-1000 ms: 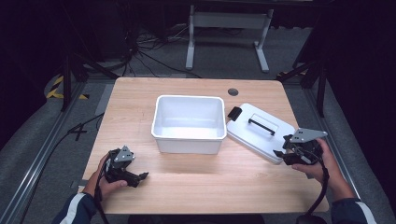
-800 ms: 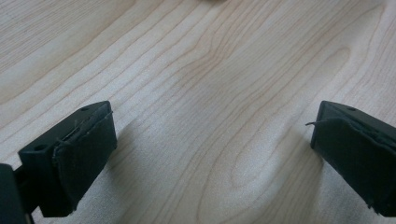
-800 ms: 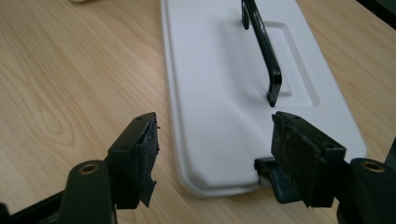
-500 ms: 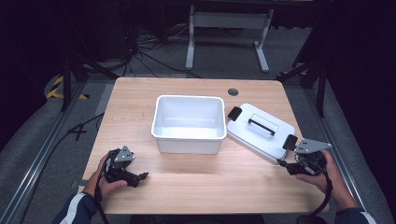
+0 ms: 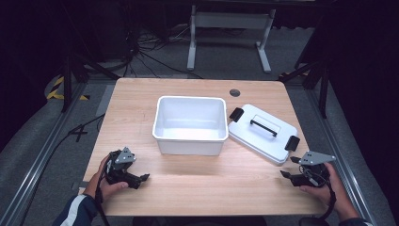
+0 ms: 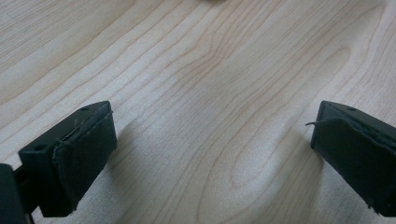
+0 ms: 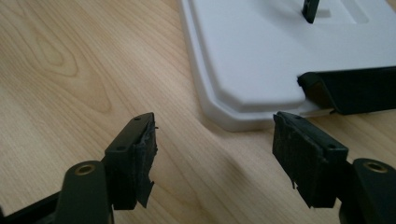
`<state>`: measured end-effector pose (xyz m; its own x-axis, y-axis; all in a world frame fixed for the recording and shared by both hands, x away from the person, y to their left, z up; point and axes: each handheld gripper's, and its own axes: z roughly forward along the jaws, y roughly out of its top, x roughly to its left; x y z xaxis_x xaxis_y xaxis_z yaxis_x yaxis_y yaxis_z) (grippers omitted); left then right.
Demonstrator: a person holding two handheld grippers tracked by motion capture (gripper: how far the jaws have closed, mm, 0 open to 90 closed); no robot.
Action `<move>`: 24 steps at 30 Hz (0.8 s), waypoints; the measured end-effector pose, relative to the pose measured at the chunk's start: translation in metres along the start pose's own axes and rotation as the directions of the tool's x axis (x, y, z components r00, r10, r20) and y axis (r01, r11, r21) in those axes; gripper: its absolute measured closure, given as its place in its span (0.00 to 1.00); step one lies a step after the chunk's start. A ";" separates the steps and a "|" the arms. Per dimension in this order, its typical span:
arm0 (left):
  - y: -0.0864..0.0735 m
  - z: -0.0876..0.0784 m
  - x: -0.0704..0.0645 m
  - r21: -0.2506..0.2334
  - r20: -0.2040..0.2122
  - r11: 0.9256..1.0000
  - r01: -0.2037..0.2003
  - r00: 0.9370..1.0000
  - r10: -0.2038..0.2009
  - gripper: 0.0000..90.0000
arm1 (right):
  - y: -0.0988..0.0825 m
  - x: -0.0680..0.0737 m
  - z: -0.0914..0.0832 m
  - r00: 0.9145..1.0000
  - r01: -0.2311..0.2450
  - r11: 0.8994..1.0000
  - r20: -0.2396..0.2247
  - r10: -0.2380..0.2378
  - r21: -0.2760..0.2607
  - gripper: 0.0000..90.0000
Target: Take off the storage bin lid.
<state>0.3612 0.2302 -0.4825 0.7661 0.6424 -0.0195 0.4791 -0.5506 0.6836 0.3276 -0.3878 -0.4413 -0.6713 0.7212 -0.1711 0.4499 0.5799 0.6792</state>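
A white lid (image 5: 262,133) w/ black handle and clips lies flat on the wooden table (image 5: 197,188), centre-right of the high view, touching the right side of an open white tub (image 5: 189,124). The right gripper (image 5: 294,168), lower right, sits just off the lid's near corner, jaws wide apart, nothing btwn them. The left gripper (image 5: 139,178), lower left, is low over bare wood, jaws also wide, empty.
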 end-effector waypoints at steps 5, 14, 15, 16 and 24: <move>0.000 0.000 0.000 0.000 0.000 1.000 0.001 1.000 -0.001 0.01 | -0.013 -0.001 0.003 0.997 -0.076 0.997 -0.017 0.076 -0.029 0.34; 0.000 0.000 0.000 0.000 0.000 1.000 0.001 1.000 -0.001 0.01 | -0.033 -0.001 0.006 0.984 -0.177 0.981 -0.021 0.176 -0.075 0.30; 0.000 0.000 0.000 0.000 0.000 1.000 0.001 1.000 -0.001 0.01 | -0.033 -0.001 0.006 0.984 -0.177 0.981 -0.021 0.176 -0.075 0.30; 0.000 0.000 0.000 0.000 0.000 1.000 0.001 1.000 -0.001 0.01 | -0.033 -0.001 0.005 0.984 -0.175 0.982 -0.023 0.174 -0.072 0.29; 0.000 0.000 0.000 -0.001 0.001 1.000 0.001 1.000 -0.001 0.01 | -0.033 -0.001 0.006 0.983 -0.182 0.981 -0.013 0.182 -0.072 0.27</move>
<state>0.3611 0.2301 -0.4826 0.7661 0.6424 -0.0213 0.4795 -0.5491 0.6845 0.3173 -0.4055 -0.4675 -0.5861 0.8095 -0.0354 0.5214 0.4102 0.7482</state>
